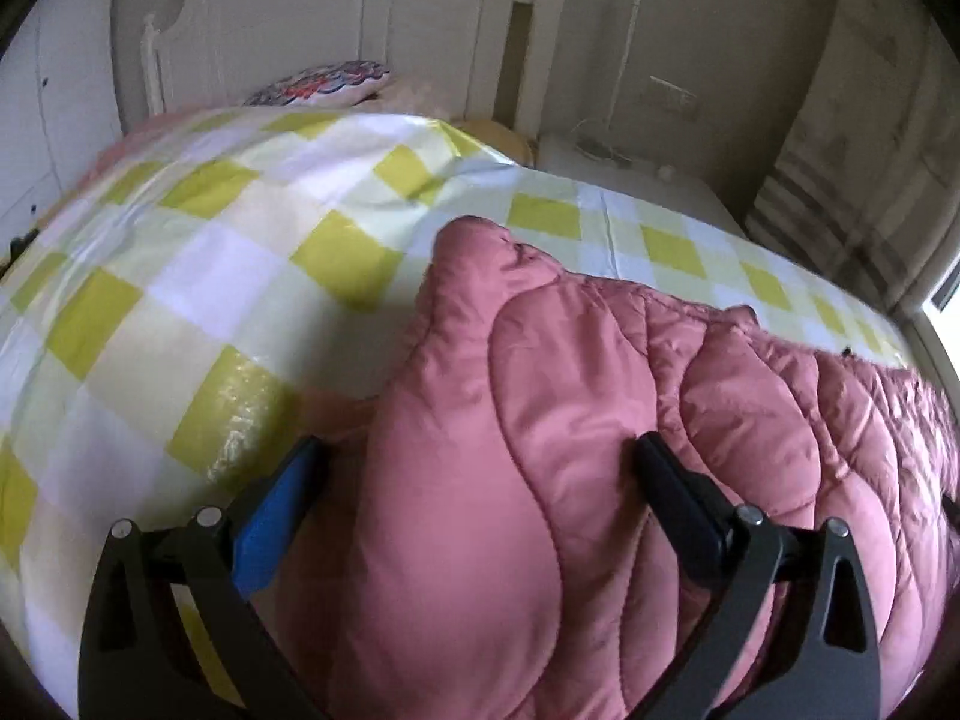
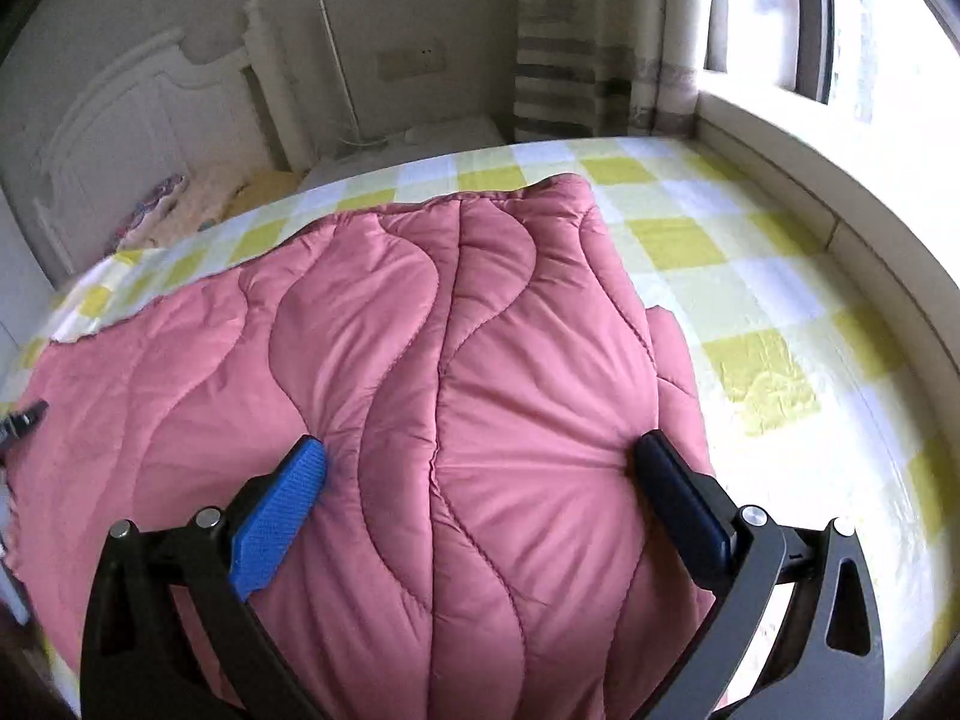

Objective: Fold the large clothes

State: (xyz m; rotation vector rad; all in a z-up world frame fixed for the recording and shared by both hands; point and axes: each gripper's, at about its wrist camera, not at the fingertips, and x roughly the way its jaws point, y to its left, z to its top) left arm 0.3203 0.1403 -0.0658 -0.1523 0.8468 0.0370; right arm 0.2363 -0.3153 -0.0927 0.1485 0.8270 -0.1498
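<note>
On the bed, a pink quilted jacket (image 2: 420,360) lies spread over the yellow-and-white checked sheet (image 2: 750,276), bulging thick and puffy. The right gripper (image 2: 480,456) presses into it with its fingers (image 2: 282,498) set wide apart, a broad hump of padding between them and fabric dimpling at both pads. The left gripper (image 1: 480,456) straddles a raised fold of the jacket's edge, fingers likewise apart and not clamped.

The filling looks springy and the shell slick, so a shallow bite could slide off once the jaws draw in, or seize only the top layer and leave the fold lopsided. Toward 2 o'clock in the right view the window ledge (image 2: 840,198) sits near; a wide swing could strike it. A pillow (image 1: 324,84) lies at 11 o'clock by the headboard (image 1: 360,12).
</note>
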